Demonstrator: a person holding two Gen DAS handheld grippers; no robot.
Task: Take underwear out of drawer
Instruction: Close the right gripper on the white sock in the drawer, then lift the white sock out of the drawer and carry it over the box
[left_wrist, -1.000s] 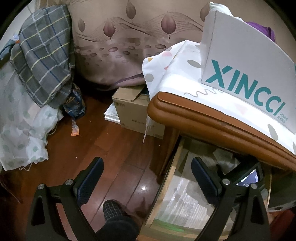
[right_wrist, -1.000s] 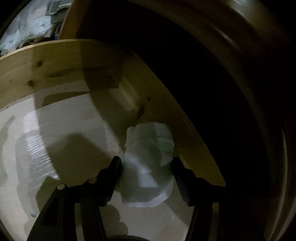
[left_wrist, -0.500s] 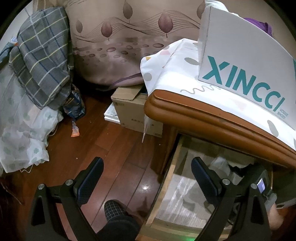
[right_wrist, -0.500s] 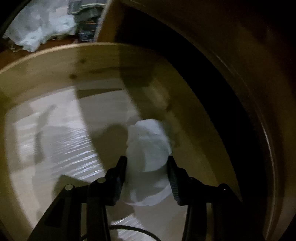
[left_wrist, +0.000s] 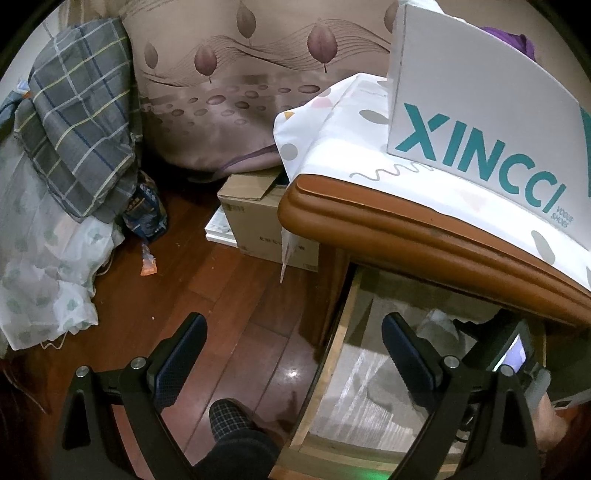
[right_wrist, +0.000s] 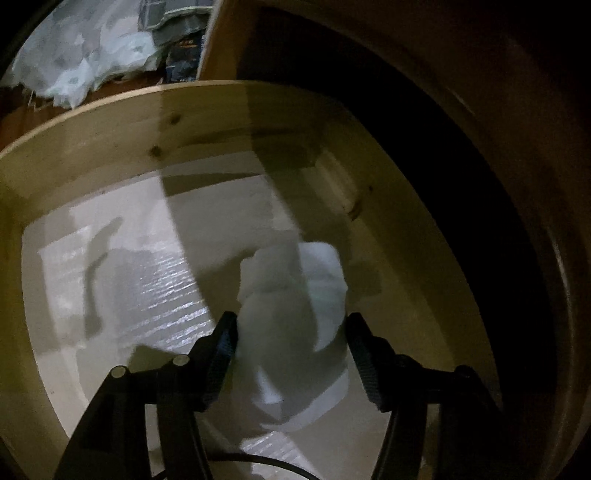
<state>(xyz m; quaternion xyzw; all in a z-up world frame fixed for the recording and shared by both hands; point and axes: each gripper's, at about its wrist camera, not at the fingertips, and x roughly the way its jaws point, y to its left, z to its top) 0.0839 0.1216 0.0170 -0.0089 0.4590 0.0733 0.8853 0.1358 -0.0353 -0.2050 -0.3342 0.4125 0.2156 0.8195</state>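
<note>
Underwear, a white bundle, lies in the open drawer beside the spread, empty left gripper. Right wrist view: underwear sits between the right gripper jaws, just opening, right pad clear.

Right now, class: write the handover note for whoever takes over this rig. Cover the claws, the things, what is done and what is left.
Left claw: open, empty, over the drawer's edge.
Right claw: inside the drawer, jaws have just been opening; white underwear lies between them, not pinched.
Done: drawer open, underwear reached.
Left: close on the underwear, lift it out.
</note>
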